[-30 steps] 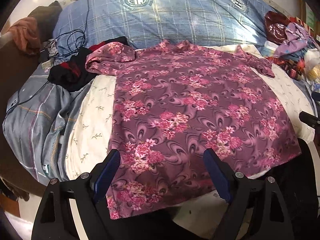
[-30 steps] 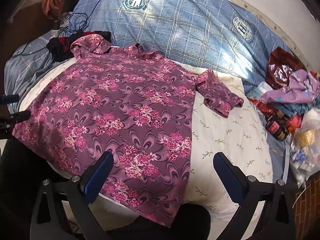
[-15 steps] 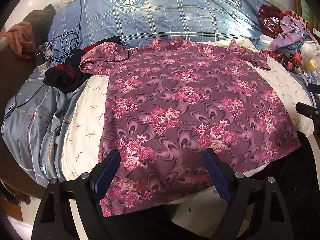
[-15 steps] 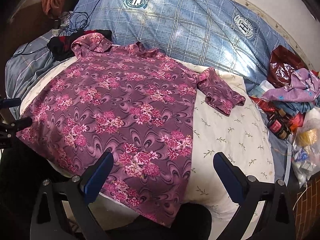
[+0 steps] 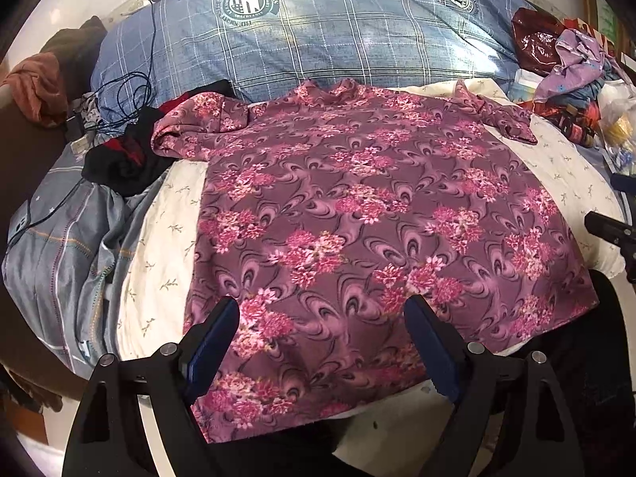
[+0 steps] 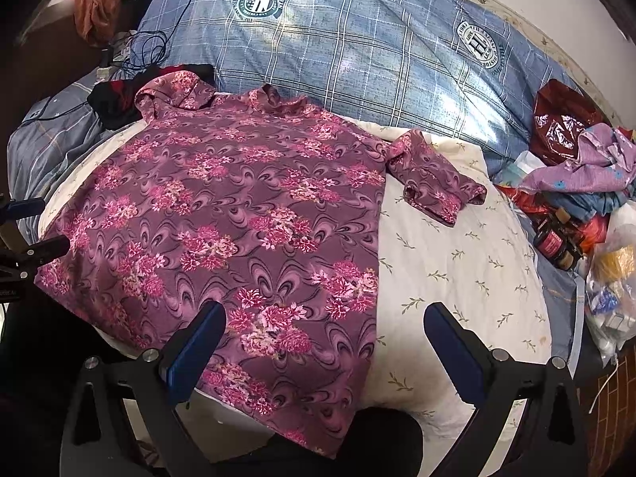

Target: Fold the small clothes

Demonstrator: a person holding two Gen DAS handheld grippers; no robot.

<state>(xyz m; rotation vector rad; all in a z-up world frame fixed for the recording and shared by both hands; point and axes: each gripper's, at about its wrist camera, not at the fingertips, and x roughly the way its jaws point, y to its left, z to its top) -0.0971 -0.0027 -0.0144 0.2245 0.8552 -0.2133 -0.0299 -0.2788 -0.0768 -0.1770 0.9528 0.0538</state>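
Zero folds made so far: floral shirt lies spread flat on the bed, just ahead of both grippers. Left gripper and right gripper hover with jaws wide apart, empty. Sleeves and body all remain to fold.

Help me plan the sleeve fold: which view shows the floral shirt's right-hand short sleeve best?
The right wrist view: the sleeve lies whole on the cream sheet, its crumpled cuff visible. The left wrist view shows it small and squashed near the frame's far edge.
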